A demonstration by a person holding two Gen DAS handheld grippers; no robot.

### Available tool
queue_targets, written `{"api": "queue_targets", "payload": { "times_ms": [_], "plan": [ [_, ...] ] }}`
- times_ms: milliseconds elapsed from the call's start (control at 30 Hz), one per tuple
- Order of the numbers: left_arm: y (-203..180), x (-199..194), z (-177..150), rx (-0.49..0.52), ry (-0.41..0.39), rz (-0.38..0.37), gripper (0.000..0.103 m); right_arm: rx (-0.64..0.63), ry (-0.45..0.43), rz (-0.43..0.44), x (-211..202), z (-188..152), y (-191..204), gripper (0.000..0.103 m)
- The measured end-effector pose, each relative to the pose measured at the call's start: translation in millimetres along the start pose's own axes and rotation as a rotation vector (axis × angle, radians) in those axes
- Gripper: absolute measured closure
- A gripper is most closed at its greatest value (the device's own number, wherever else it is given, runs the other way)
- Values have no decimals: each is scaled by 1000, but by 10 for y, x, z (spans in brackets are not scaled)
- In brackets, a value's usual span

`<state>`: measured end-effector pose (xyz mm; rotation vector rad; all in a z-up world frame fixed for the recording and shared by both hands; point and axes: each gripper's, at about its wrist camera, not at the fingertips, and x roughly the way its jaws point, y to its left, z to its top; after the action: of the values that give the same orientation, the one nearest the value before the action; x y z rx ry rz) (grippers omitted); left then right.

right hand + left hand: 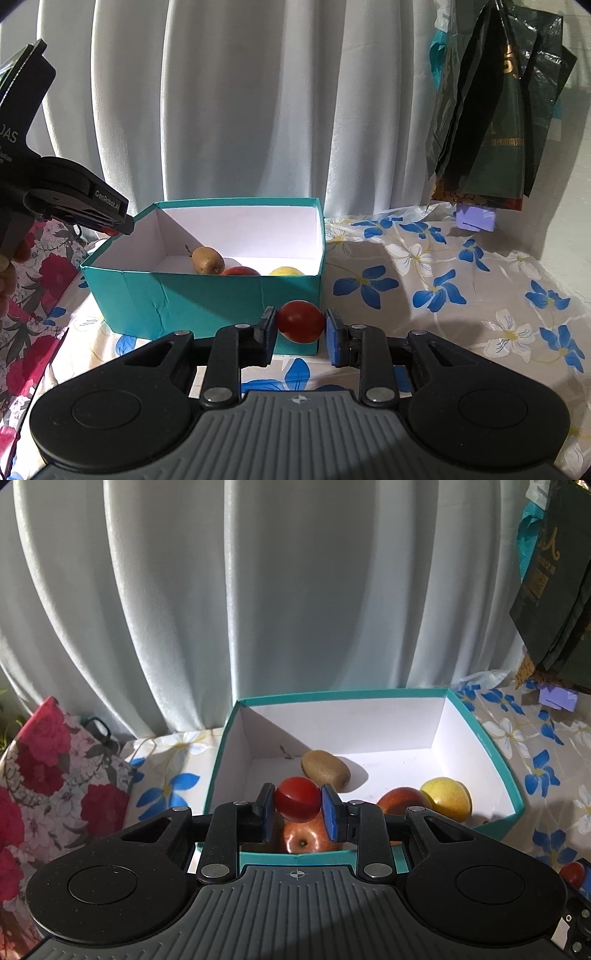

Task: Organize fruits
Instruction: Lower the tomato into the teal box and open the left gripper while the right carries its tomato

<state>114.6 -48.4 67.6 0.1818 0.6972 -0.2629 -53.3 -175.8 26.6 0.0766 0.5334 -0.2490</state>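
Note:
My left gripper (297, 806) is shut on a small red tomato (297, 799) and holds it over the near edge of the teal box (343, 695). In the box lie a kiwi (325, 769), a red apple (303, 839) under the tomato, another red fruit (402, 800) and a yellow fruit (447, 798). My right gripper (300, 326) is shut on a second red tomato (300, 321), in front of the box's (207, 299) right front corner, above the cloth. The left gripper's body (55, 192) shows at the left of the right wrist view.
The floral tablecloth (461, 280) spreads to the right of the box. A red floral bag (48, 782) sits on the left. Dark bags (495, 110) hang at the upper right above a purple box (475, 218). A white curtain (258, 590) is behind.

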Motion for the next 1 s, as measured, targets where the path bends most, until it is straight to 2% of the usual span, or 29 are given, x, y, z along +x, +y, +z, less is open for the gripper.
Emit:
{"api": "queue_targets", "payload": {
  "times_ms": [267, 633, 1000],
  "plan": [
    [-58, 209, 81, -1, 10, -9, 73, 6, -24, -9, -36, 32, -32, 77],
    [-83, 546, 63, -7, 58, -10, 73, -12, -49, 24, 26, 127, 37, 77],
    [-106, 850, 56, -5, 97, -14, 73, -17, -45, 37, 121, 192, 49, 77]
  ]
}}
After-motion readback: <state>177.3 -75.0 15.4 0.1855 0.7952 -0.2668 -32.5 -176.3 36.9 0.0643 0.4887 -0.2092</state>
